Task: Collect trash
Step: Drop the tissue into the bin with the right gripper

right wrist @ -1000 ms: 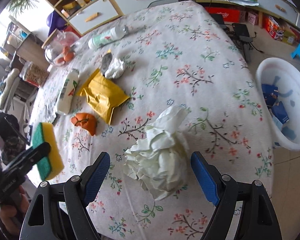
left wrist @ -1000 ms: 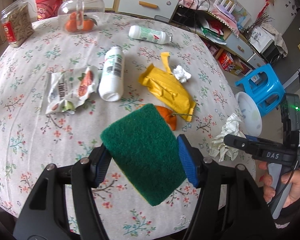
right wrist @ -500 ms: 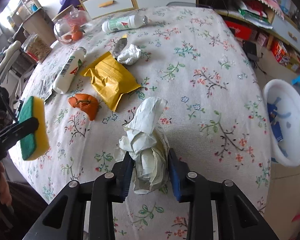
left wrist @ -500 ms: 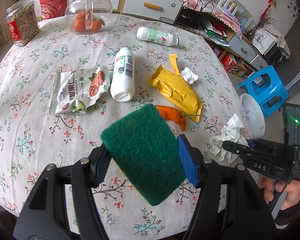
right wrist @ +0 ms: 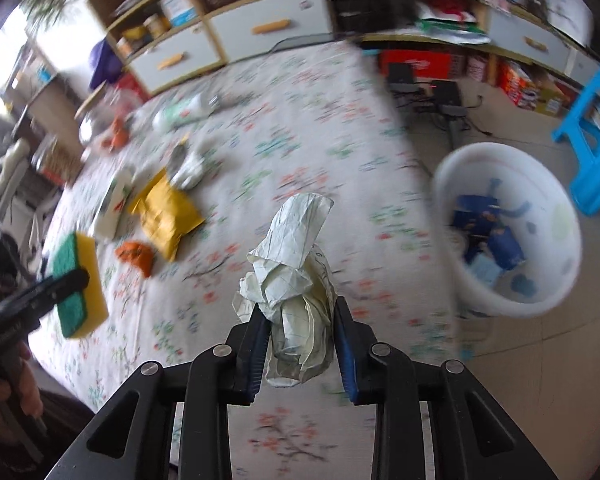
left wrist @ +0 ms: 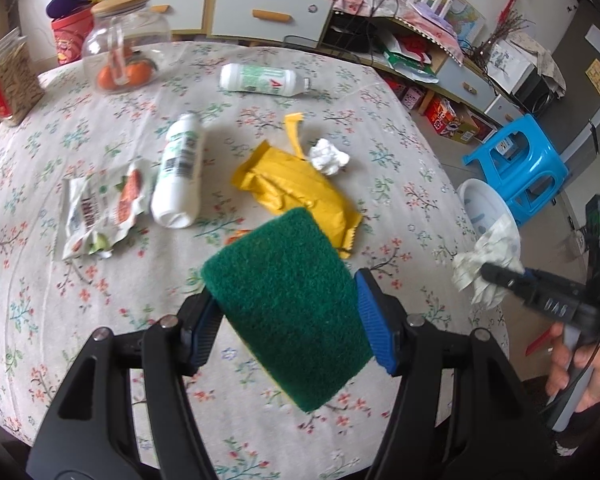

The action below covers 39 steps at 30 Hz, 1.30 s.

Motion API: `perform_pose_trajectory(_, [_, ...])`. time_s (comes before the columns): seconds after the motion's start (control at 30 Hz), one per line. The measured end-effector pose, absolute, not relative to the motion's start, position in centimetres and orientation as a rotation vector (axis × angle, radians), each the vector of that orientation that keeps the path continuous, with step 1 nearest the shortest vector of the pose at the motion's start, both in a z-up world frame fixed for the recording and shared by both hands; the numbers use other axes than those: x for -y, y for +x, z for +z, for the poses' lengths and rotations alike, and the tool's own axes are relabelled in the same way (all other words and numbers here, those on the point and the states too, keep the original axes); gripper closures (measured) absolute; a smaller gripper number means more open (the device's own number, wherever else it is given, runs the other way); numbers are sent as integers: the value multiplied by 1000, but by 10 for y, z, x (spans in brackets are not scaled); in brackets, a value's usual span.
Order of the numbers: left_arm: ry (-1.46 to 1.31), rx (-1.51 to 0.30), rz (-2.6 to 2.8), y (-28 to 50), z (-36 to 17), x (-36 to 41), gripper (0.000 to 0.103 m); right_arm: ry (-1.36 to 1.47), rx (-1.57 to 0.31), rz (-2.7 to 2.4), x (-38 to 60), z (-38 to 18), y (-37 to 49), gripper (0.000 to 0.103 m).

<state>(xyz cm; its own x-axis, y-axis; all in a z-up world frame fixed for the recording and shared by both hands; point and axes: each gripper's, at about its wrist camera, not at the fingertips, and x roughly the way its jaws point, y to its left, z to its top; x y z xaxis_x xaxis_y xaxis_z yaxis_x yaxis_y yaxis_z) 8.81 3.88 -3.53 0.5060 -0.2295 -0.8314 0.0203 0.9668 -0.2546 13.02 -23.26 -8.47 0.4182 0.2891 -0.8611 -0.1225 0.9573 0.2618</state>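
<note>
My right gripper (right wrist: pixel 300 338) is shut on a crumpled white paper (right wrist: pixel 294 276) and holds it above the table's right edge; the paper also shows in the left wrist view (left wrist: pixel 486 252). A white bin (right wrist: pixel 476 280) with blue scraps stands on the floor to the right. My left gripper (left wrist: pixel 286 320) is shut on a green and yellow sponge (left wrist: pixel 284 292) above the table's front. On the floral tablecloth (left wrist: pixel 40 280) lie a yellow wrapper (left wrist: pixel 300 184), a small paper ball (left wrist: pixel 328 156), a snack bag (left wrist: pixel 100 208), two white bottles (left wrist: pixel 180 172) (left wrist: pixel 260 78) and orange peel (right wrist: pixel 134 256).
A glass jar with oranges (left wrist: pixel 120 60) and a jar of snacks (left wrist: pixel 8 80) stand at the table's far left. A blue stool (left wrist: pixel 520 168) stands on the floor behind the bin. Cabinets (left wrist: pixel 260 12) and cluttered shelves line the back wall.
My right gripper closed on the crumpled paper, lifted it off the table and is swinging right toward the bin. My left gripper has kept the sponge and drifted slightly.
</note>
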Motion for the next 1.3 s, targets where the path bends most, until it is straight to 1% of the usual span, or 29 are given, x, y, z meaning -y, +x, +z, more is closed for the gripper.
perform_pose_trajectory(0.27, [-183,-1039,-195,102,-35,-2,38,288,-1067,61,326,-77,143,72])
perform_pose_trajectory(0.53, [-140,-1033,-252,121,-30,45,38,338,-1071,-83,386,-89,157,70])
perform_pose_trajectory(0.63, [-111,-1031,-276,128,-29,66,38,381,-1077,-108,401,-95,162,67])
perform_pose_trajectory(0.7, [-92,-1033,-301,134,-29,82,38,403,-1084,-125,407,-97,162,49])
perform_pose_trajectory(0.73, [-82,-1032,-312,136,-28,87,37,412,-1079,-135,410,-95,161,37])
perform_pose_trajectory(0.77, [-69,-1032,-321,138,-28,94,37,416,-1072,-140,413,-94,160,33])
perform_pose_trajectory(0.97, [-1,-1034,-368,153,-27,135,37,418,-1040,-150,423,-85,152,29])
perform_pose_trajectory(1.3, [67,-1038,-438,180,-37,201,36,445,-1022,-178,452,-84,134,28])
